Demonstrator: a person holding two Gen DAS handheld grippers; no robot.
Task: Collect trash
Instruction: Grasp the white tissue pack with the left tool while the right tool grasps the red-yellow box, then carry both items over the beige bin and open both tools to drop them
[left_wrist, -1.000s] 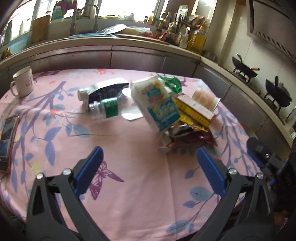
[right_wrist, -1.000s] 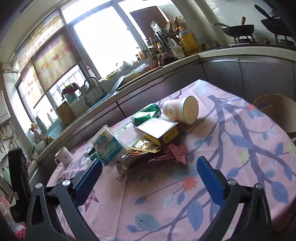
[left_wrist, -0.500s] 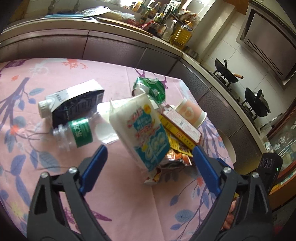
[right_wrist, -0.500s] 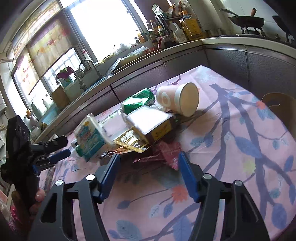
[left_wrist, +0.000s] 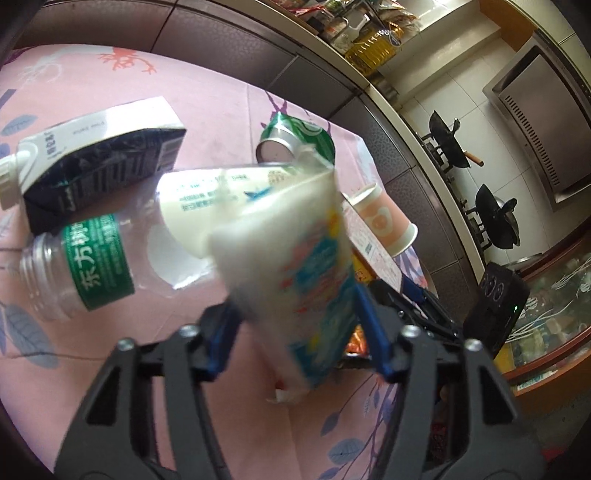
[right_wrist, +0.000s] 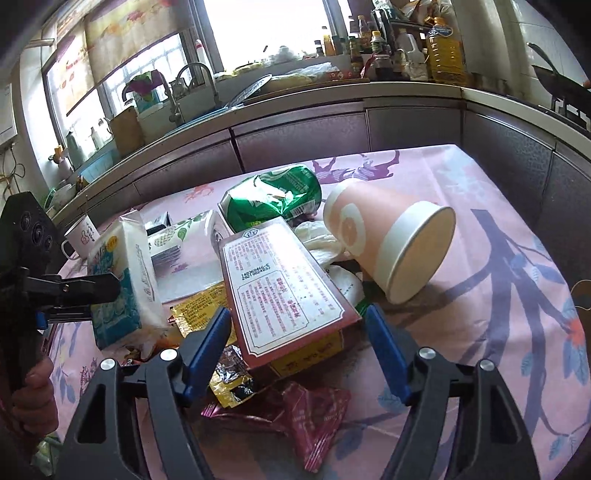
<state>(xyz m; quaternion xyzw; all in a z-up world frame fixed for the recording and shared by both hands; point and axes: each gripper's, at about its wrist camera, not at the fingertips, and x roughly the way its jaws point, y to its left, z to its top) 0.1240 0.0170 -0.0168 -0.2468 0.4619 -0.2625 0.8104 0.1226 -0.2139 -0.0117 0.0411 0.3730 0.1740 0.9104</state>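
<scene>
A pile of trash lies on the pink floral tablecloth (left_wrist: 74, 369). My left gripper (left_wrist: 295, 339) is closed around a white and blue tissue pack (left_wrist: 295, 280), which also shows in the right wrist view (right_wrist: 122, 280) with the left gripper's fingers (right_wrist: 85, 291) on it. My right gripper (right_wrist: 299, 350) is open, its jaws on either side of a flat red-bordered box (right_wrist: 284, 288). Near it lie a pink paper cup (right_wrist: 388, 243), a crushed green can (right_wrist: 273, 195), yellow (right_wrist: 207, 314) and red wrappers (right_wrist: 314, 417).
A clear bottle with green label (left_wrist: 85, 262) and a dark milk carton (left_wrist: 96, 170) lie left of the tissue pack. A mug (right_wrist: 81, 236) stands at the far left. Kitchen counter, sink (right_wrist: 192, 96) and stove with woks (left_wrist: 498, 221) surround the table.
My left gripper moved forward and closed onto the tissue pack. My right gripper came down to the pile and narrowed around the flat box.
</scene>
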